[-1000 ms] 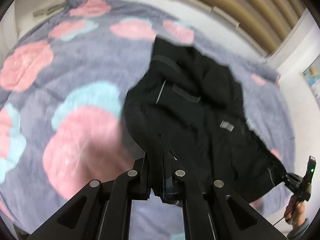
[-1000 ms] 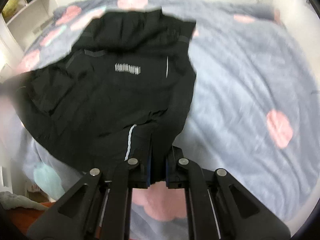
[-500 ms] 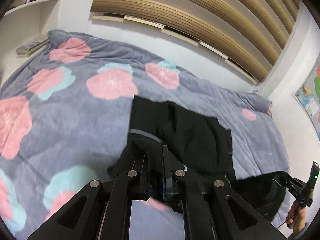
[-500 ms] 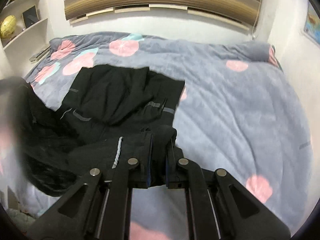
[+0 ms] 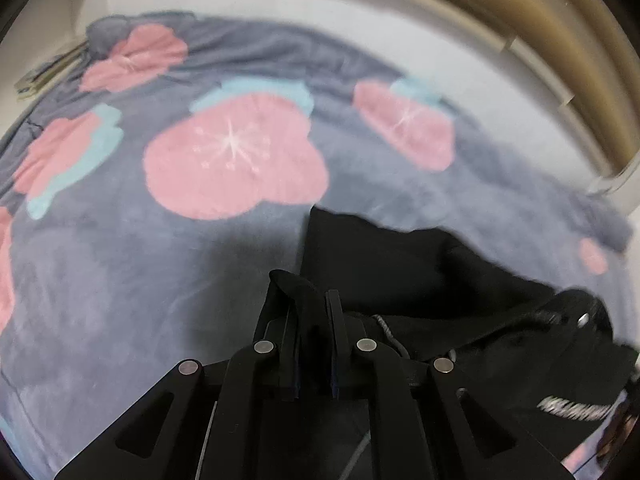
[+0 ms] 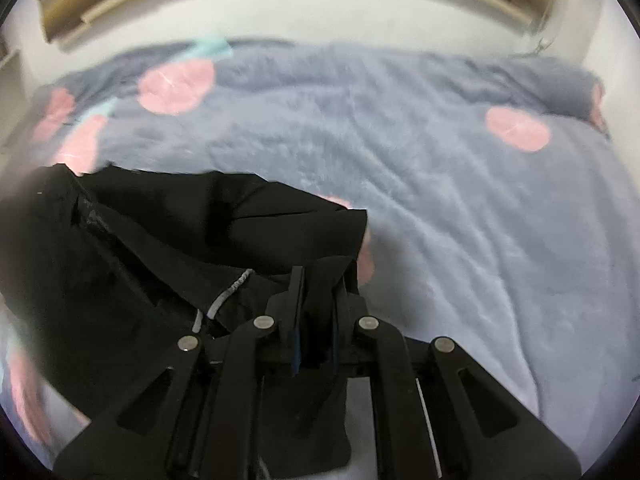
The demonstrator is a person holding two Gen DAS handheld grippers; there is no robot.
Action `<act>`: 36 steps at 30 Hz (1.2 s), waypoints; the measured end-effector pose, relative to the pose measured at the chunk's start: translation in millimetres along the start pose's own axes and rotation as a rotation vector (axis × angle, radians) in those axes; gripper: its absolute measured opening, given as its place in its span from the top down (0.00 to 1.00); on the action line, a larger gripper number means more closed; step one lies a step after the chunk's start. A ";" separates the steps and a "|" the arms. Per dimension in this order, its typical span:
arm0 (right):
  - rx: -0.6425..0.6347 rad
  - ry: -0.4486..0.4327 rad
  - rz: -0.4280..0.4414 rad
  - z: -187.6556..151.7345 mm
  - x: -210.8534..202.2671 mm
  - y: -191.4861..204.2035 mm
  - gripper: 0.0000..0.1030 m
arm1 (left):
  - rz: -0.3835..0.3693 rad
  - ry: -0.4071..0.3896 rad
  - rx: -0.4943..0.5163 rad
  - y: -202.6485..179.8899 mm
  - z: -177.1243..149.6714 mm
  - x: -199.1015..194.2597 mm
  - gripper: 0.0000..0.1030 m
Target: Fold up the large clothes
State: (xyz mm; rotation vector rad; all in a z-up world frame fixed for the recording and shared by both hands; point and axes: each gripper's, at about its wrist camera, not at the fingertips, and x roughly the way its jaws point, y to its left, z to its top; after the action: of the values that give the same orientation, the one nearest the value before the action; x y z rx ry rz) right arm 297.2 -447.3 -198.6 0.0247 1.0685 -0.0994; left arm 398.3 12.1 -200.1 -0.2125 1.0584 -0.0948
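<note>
A large black garment (image 5: pixel 440 280) with grey trim and white lettering lies partly on the bed and is folded over on itself. My left gripper (image 5: pixel 311 300) is shut on a fold of its black cloth at the garment's left edge. In the right wrist view the same garment (image 6: pixel 160 248) spreads to the left, and my right gripper (image 6: pixel 318 280) is shut on its right edge. Both grippers hold the cloth low over the blanket. The frames are motion-blurred.
The bed is covered by a grey-blue fleece blanket (image 5: pixel 120 280) with pink and teal flowers; it also shows in the right wrist view (image 6: pixel 480 220). A white wall and wooden slatted headboard (image 5: pixel 540 40) stand behind the bed.
Both grippers have carried the held edges forward and down toward the far part of the garment. The garment hung spread out before and now lies doubled over on the bed.
</note>
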 end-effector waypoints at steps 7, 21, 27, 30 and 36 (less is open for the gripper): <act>0.032 0.115 0.012 6.3 69.8 3.0 0.92 | 0.090 0.069 0.128 -20.0 -2.8 67.2 0.86; 0.159 -0.034 0.059 17.1 -44.1 -58.1 0.17 | -0.358 0.191 -0.046 53.0 28.5 -15.1 0.71; 0.076 -0.015 0.072 8.7 -52.8 -45.5 0.17 | -0.380 0.047 -0.036 79.9 36.7 -80.6 0.34; 0.025 0.008 0.082 6.8 -30.2 -24.7 0.17 | -0.346 0.027 0.004 73.5 32.9 -84.0 0.25; -0.022 0.009 0.090 11.6 12.4 -2.8 0.20 | -0.144 0.052 0.172 40.7 20.5 -29.0 0.25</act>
State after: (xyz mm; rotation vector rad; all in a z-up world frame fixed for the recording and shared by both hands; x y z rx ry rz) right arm 313.0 -451.8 -203.9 0.0530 1.0754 -0.0058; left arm 401.0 59.7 -174.5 -0.1306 1.0796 -0.3218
